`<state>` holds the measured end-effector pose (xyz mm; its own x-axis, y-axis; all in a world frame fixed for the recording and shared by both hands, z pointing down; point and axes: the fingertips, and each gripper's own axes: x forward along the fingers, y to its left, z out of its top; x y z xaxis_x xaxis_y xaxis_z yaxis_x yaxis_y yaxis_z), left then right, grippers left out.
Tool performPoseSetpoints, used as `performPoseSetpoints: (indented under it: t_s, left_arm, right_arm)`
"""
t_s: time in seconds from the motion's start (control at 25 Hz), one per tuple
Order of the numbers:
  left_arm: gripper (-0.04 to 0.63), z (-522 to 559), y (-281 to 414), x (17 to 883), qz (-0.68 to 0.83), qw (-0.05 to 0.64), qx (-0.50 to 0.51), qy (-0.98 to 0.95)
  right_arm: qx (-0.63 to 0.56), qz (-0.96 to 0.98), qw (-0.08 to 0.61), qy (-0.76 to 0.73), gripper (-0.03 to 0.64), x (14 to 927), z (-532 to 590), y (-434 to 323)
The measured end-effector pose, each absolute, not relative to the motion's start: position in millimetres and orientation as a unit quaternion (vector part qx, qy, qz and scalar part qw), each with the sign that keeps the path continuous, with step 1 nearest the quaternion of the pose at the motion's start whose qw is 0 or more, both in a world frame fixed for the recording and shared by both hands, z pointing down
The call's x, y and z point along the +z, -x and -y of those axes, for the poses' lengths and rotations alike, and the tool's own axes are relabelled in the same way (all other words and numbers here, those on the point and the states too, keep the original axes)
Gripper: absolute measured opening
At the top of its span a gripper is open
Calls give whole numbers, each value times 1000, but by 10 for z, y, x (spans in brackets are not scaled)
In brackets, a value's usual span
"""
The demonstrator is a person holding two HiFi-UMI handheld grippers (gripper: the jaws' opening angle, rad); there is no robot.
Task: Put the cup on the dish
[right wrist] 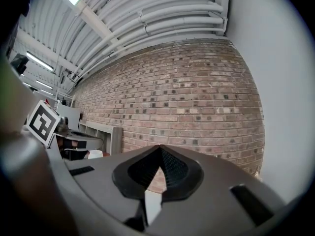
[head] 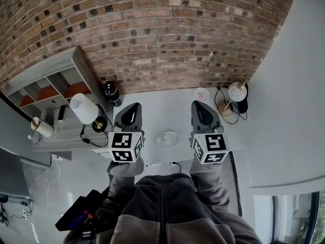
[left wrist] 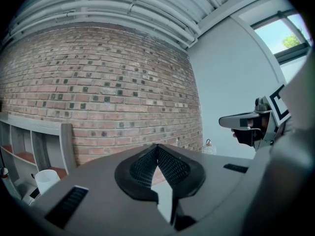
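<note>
A red-brown brick wall [head: 152, 29] runs behind the white surface [head: 167, 108]. A pale plain wall [head: 299, 85] meets it at the right. A grey open shelf unit [head: 51, 85] stands at the left, with a white-shaded lamp [head: 84, 108] beside it. White pipes [right wrist: 147, 23] line the ceiling. Daylight enters through a high window [left wrist: 290, 31].

The wall [head: 152, 29] is red-brown brick, the table [head: 162, 111], dish [head: 167, 138] and lampshade [head: 84, 108] white, the cup [head: 201, 94] pinkish.
</note>
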<state>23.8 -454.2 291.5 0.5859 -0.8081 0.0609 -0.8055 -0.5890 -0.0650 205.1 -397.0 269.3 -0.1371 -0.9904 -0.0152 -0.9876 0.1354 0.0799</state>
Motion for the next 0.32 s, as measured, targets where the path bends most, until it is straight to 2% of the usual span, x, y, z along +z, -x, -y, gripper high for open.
performPoseSetpoints:
  t_s: [0.32]
  left_arm:
    - [6,4536,-254,2960,-448,15,-44,893]
  right_arm:
    - [-43,750,17,-659,0,2691,3937,-2014]
